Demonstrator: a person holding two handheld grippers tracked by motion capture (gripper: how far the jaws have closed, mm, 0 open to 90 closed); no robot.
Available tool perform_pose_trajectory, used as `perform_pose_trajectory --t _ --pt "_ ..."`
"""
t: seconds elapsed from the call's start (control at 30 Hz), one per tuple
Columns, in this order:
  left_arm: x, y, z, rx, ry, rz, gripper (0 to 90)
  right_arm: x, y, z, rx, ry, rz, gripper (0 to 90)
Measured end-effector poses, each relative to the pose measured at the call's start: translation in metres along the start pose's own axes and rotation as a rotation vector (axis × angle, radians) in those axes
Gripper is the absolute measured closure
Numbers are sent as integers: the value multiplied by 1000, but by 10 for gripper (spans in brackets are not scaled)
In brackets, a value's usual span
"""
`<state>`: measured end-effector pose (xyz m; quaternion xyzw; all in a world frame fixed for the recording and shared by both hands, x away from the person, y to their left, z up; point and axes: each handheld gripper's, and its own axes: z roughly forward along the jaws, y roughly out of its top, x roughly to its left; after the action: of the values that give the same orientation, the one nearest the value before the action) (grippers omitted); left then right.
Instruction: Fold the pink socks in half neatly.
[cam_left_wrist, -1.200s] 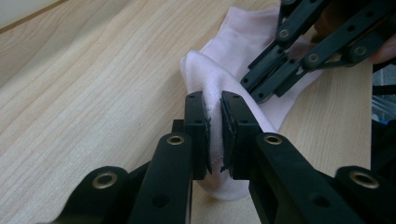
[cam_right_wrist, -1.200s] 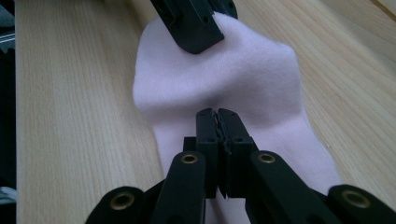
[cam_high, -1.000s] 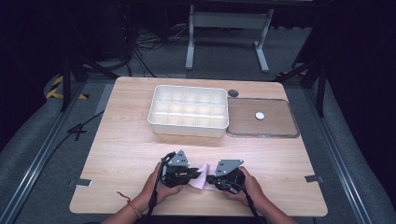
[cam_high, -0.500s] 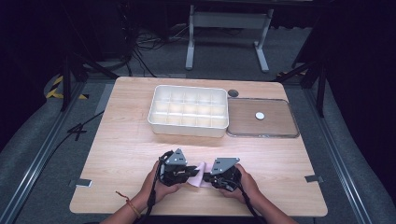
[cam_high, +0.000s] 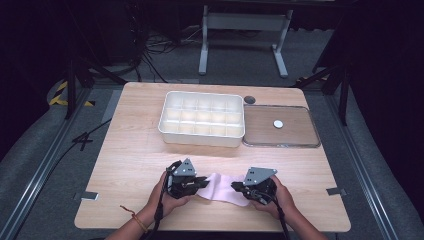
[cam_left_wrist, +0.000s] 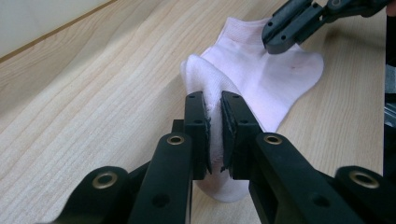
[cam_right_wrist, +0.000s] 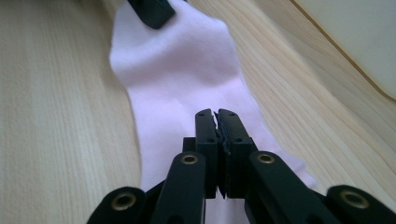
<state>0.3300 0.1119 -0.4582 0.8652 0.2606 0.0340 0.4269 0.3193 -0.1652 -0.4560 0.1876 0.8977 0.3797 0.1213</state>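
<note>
A pale pink sock (cam_high: 222, 188) lies flat on the wooden table near its front edge, between my two grippers. My left gripper (cam_high: 204, 181) is shut on a raised fold at the sock's left end (cam_left_wrist: 214, 123); the rest of the sock (cam_left_wrist: 266, 79) spreads out beyond the jaws. My right gripper (cam_high: 235, 188) is shut, with its tips (cam_right_wrist: 217, 119) low over the sock (cam_right_wrist: 177, 70); no fabric shows between its jaws. The left gripper view also catches the right gripper's tip (cam_left_wrist: 287, 25) over the sock's far part.
A white compartment tray (cam_high: 200, 140) stands at the middle back of the table. Right of it lies a flat clear-rimmed tray (cam_high: 292, 142) holding a small white disc (cam_high: 278, 123). A dark round spot (cam_high: 249, 99) sits behind them. The person's hands hold both grippers at the front edge.
My right gripper has moved to the right, away from the left one. More of the sock now lies spread flat between them. The left gripper has stayed shut on its fold.
</note>
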Motion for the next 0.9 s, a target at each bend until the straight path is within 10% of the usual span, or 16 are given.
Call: perform_pose_trajectory --t 0.9 --pt "-5 14 -1 10 25 79 808 -9 -9 12 67 -11 1 886"
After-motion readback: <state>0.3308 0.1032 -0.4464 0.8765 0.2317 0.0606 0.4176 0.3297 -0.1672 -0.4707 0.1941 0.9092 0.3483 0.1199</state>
